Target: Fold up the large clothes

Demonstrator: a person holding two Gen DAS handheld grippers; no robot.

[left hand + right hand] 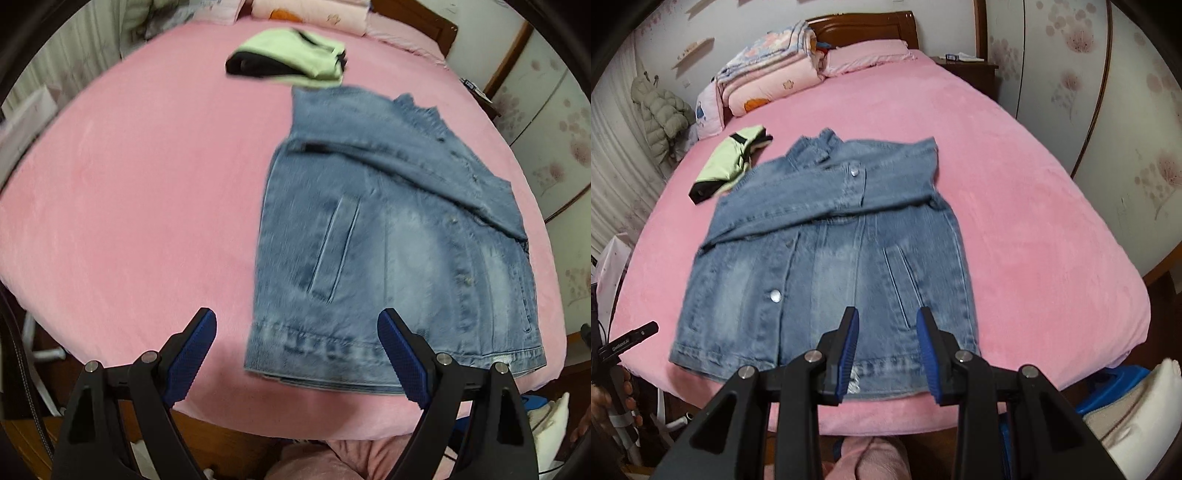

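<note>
Left tool (297,354): jaws spread wide, empty, poised over the near left hem corner of the denim jacket (399,236). Right tool (886,350): jaws partly parted, nothing between them, poised over the hem near its right side. The jacket lies flat, front up, on the pink bed (1034,221), hem at the near edge, sleeves folded across the chest. Beyond its collar lies a folded green-and-black garment (733,162). Stacked quilts (768,77) sit by the headboard.

Motion blurs the denim jacket (388,240), its hem partly behind hand-held gripper fingers (846,350).
</note>
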